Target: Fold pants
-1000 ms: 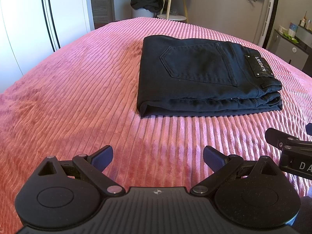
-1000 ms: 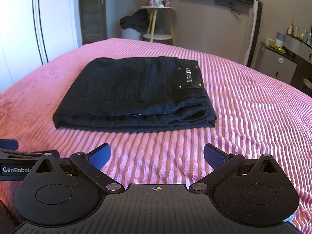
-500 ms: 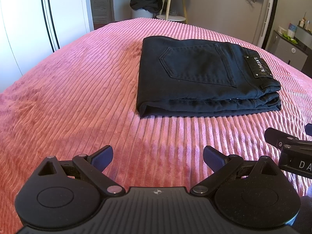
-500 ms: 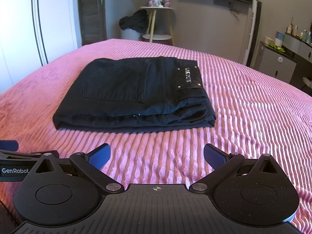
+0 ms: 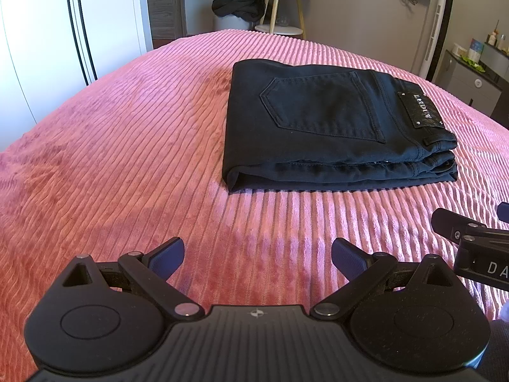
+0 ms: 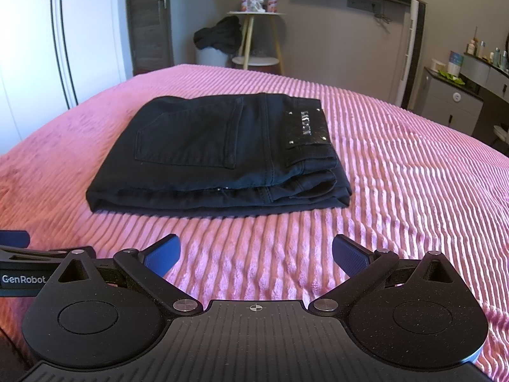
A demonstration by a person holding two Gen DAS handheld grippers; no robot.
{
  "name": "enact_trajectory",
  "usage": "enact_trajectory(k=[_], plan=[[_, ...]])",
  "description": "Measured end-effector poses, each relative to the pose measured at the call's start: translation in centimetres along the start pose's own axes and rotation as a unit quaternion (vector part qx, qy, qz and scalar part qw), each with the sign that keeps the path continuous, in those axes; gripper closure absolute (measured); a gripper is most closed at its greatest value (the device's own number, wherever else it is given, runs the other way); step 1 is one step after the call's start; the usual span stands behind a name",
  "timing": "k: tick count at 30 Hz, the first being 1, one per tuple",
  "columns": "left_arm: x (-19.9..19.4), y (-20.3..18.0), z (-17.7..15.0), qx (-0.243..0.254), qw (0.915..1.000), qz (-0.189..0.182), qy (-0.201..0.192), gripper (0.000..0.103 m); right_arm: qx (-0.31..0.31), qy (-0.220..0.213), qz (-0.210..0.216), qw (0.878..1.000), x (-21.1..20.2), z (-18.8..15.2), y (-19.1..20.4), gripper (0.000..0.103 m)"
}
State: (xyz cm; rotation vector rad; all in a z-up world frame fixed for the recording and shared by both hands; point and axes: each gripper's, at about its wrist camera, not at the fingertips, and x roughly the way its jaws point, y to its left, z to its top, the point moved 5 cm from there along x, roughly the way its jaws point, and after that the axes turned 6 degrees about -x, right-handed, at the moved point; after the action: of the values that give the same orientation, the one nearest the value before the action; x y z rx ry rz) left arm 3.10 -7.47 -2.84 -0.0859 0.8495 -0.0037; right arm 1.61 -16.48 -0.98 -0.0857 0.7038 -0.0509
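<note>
The black pants (image 5: 321, 117) lie folded into a compact rectangular stack on the pink ribbed bedspread (image 5: 127, 159), well apart from both grippers and farther up the bed. The top face shows 1 back pocket (image 5: 321, 105) with stitched seams, and to its right a glossy black waistband patch (image 5: 421, 109) with silver lettering and small metal studs at its corners. The near edge of the stack shows several layers of denim lying one over another, the rounded fold at the left end and the waistband ends bunched at the right. In the right wrist view the same pants (image 6: 219, 146) sit slightly left of centre, with the patch (image 6: 305, 125) toward their right side.

The left gripper (image 5: 257, 254) hovers over bare bedspread near the bed's edge, its 2 blue-padded fingers (image 5: 167, 256) spread wide with nothing between them. The right gripper (image 6: 256, 253) is likewise spread wide and holds nothing, with pink fabric visible in the gap. Part of the right gripper also appears at the right edge of the left wrist view, just beside the left one.

Beyond the bed stand a small round side table (image 6: 256, 16) and a dark heap of clothing (image 6: 219, 36) on a white bin. A white wardrobe (image 5: 47, 47) fills the left side.
</note>
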Motion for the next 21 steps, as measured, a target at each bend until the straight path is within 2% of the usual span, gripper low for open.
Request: enact_trajectory(k=[21], plan=[[-0.31, -0.14, 0.03, 0.001, 1.0, -0.007, -0.004, 0.004, 0.003, 0.0, -0.001, 1.0, -0.08, 0.03, -0.05, 0.0]])
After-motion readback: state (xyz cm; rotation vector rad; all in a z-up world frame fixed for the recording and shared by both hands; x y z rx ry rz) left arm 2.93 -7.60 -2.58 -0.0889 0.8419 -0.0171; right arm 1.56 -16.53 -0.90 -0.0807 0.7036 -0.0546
